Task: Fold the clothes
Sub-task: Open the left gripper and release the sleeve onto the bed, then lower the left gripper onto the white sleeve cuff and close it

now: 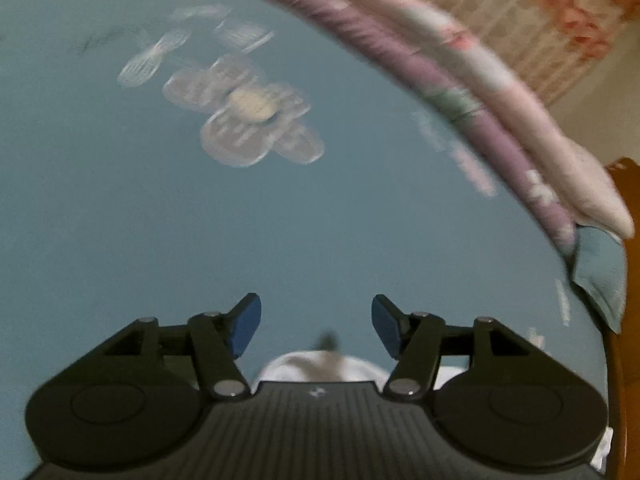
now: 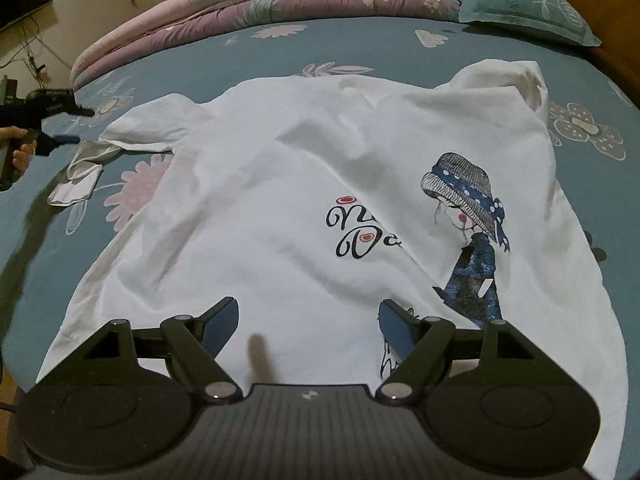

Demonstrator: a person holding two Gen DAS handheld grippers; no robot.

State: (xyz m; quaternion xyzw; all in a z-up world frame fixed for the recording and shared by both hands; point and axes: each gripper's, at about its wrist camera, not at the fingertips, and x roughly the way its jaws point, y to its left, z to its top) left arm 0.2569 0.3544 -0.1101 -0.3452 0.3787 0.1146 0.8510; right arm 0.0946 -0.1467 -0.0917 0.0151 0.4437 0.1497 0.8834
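Right wrist: pillow (image 2: 524, 4) lettering "FLOW…"

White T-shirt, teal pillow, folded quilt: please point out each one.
White T-shirt (image 2: 256, 184): right wrist view, plain chest fabric.
Teal pillow (image 2: 520, 4): right wrist view, middle of its face.
Folded quilt (image 2: 248, 8): right wrist view, purple layer.

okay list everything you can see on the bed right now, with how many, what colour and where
T-shirt: one, white, printed with a girl in a hat and script lettering, spread on the bed, right side folded over.
Bedsheet: one, teal with pale flowers, under the shirt.
Quilt: one, pink and purple floral, folded along the far edge.
Pillow: one, teal, far right corner.
Headboard: brown wood, by the pillow.
Left claw: black with blue pads, open, over bare sheet.
Right claw: same, open, above the shirt's hem.
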